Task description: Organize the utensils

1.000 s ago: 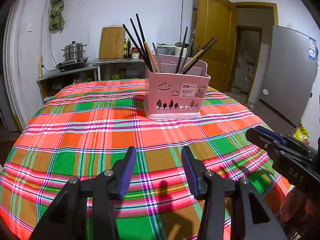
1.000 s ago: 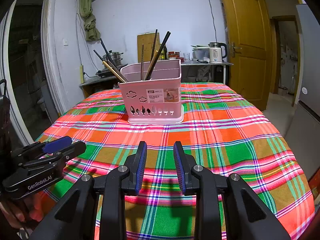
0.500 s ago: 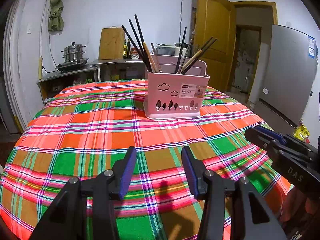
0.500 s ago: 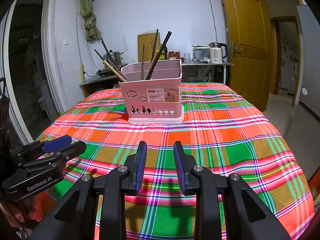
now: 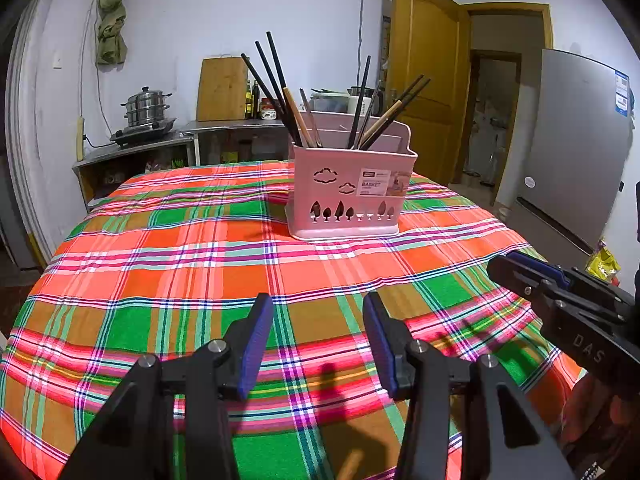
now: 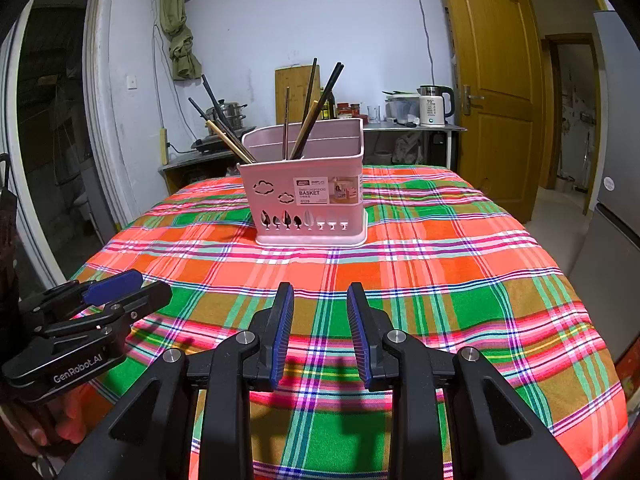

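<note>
While both grippers hang over the near edge of the table, neither holds anything.

Left wrist view: left gripper (image 5: 318, 304) jaws parted, blue pads empty, only plaid tablecloth (image 5: 160, 248) between and below the fingers. Pink utensil basket (image 5: 349, 184) stands upright on the cloth, well ahead of the fingertips and slightly right of them, apart from both grippers. Chopsticks (image 5: 280, 92) stick up out of it, dark and wooden ones, leaning left and right. Right gripper (image 5: 532, 276) enters from the right edge, beside the fingers, hovering over the cloth. Beyond the table: steel counter with a stacked steamer pot (image 5: 146, 106), cutting board (image 5: 222, 90) leaning on the white wall, green cloth (image 5: 112, 20) hanging high up left. Wooden door (image 5: 428, 80) and grey fridge (image 5: 576, 140) right of the fingers.

Right wrist view: right gripper (image 6: 320, 300) jaws also parted with a narrower gap, nothing between the pads. Basket (image 6: 306, 200) straight ahead of the fingertips, well apart, label facing the camera. Left gripper (image 6: 116, 288) at the left edge, a hand (image 6: 60, 420) under it. White kettle (image 6: 432, 106) on the counter behind, door (image 6: 496, 80) to the right.
</note>
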